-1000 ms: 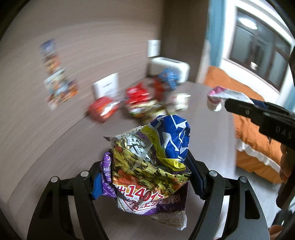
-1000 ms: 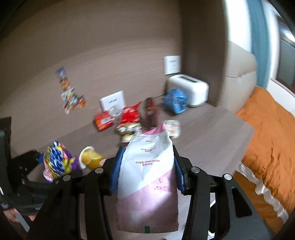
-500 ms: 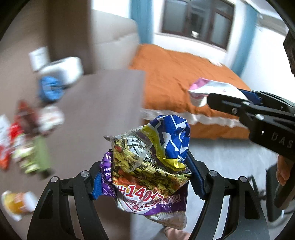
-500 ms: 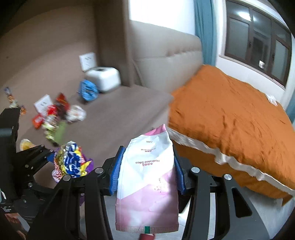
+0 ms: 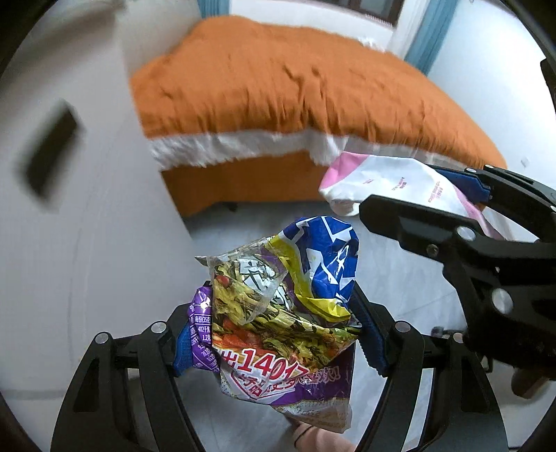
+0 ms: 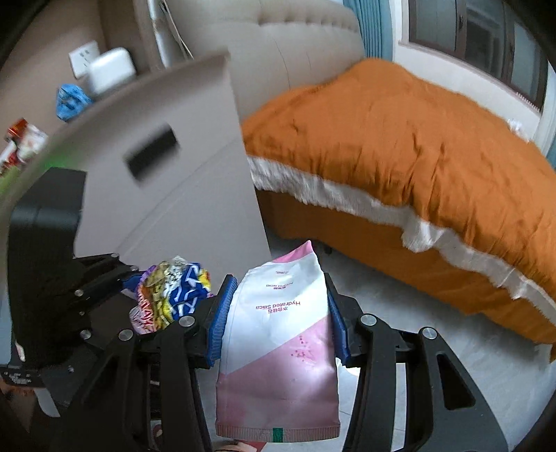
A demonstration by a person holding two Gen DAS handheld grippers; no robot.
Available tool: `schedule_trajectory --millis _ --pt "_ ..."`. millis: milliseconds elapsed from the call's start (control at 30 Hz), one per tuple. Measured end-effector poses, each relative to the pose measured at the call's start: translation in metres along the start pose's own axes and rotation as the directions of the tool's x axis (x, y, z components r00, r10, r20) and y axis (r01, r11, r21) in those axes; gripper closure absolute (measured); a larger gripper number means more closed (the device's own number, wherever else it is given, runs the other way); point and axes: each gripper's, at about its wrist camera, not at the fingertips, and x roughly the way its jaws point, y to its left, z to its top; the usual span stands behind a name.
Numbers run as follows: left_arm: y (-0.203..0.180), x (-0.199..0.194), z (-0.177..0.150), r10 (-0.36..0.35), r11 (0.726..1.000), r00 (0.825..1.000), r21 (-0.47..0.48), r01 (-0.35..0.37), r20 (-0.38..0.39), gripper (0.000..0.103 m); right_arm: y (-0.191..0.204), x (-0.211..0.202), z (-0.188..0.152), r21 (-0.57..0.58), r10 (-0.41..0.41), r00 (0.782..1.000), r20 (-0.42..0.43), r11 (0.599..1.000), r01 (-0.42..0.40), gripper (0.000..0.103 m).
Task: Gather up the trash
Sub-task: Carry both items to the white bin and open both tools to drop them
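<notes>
Gripping a crumpled bundle of snack wrappers [image 5: 278, 323], purple, yellow and blue foil with red print, the left tongs [image 5: 274, 333] sit nearest in the left wrist view, blue pads pressed into both sides of the bundle. Bundle bulges above the fingers and hangs below them. A bit of a foot shows at the bottom edge beneath it.

Right tongs [image 6: 276, 321] clamp a flat pink-and-white plastic pouch [image 6: 281, 347] with "Hydrated Silica" printed on it; blue pads bear on its two long edges. Pouch stands upright between the fingers, sealed pink hem nearest the camera, pink tip pointing away.

Both tools are carried close together over pale grey floor [image 6: 451, 333]. From the right wrist view the left tongs and wrappers appear just left of the pouch; from the left wrist view the right tongs cross in from the right, pouch tip poking past them toward the bed.

Beyond, left: the beige flat side of a bench [image 6: 173, 180] with a dark rectangular cut-out [image 6: 151, 154]. On its top, far left and blurred, a blue crumpled bag [image 6: 71, 101], a white toaster-like box [image 6: 109, 69], some red and white packets [image 6: 21, 139].

Farther right: a bed with an orange quilt [image 6: 399, 139], white fringe along its edge, beige padded headboard [image 6: 295, 45] behind. Farthest, teal curtain [image 6: 368, 27] and a dark-framed window [image 6: 486, 45].
</notes>
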Motion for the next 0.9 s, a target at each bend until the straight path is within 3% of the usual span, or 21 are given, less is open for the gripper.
schedule_trajectory --millis 267,300,333,367,400,433,533,700,900 --pt "0.014 0.149 -0.013 -0.004 1.000 0.995 0.024 0.006 -0.096 0.027 -0.039 0.122 -0.061 -0.031 0.008 0.993 -0.118 0.999 -0.012 0.054" --pt "0.015 0.159 -0.016 -0.002 1.000 0.995 0.027 0.005 -0.102 0.023 -0.043 0.131 -0.067 -0.030 0.011 0.992 -0.123 0.999 -0.014 0.053" --pt "0.018 0.171 -0.022 -0.007 1.000 0.994 0.027 0.010 -0.113 0.011 -0.046 0.144 -0.074 -0.032 0.014 0.991 -0.137 0.999 -0.019 0.053" --pt "0.021 0.180 -0.028 -0.009 1.000 0.992 0.023 0.012 -0.127 0.004 -0.049 0.156 -0.080 -0.037 0.015 0.989 -0.148 0.999 -0.021 0.049" --pt "0.022 0.194 -0.032 -0.006 1.000 0.991 0.024 0.009 -0.137 0.004 -0.052 0.164 -0.085 -0.039 0.005 0.989 -0.145 0.999 -0.010 0.023" --pt "0.021 0.207 -0.039 -0.002 0.999 0.988 0.041 0.008 -0.156 0.004 -0.057 0.173 -0.091 -0.024 0.000 0.990 -0.141 1.000 -0.004 0.008" --pt "0.023 0.241 -0.055 0.023 0.997 0.980 0.081 -0.006 -0.199 0.004 -0.066 0.195 -0.100 -0.017 -0.017 0.985 -0.169 1.000 0.014 0.005" --pt "0.032 0.251 -0.058 0.028 0.998 0.982 0.062 -0.016 -0.189 0.004 -0.068 0.208 -0.108 -0.063 -0.042 0.979 -0.199 0.998 0.030 0.005" --pt "0.034 0.237 -0.053 0.036 0.998 0.984 0.055 -0.026 -0.177 0.004 -0.067 0.198 -0.099 -0.071 -0.036 0.978 -0.205 0.997 0.022 0.005"
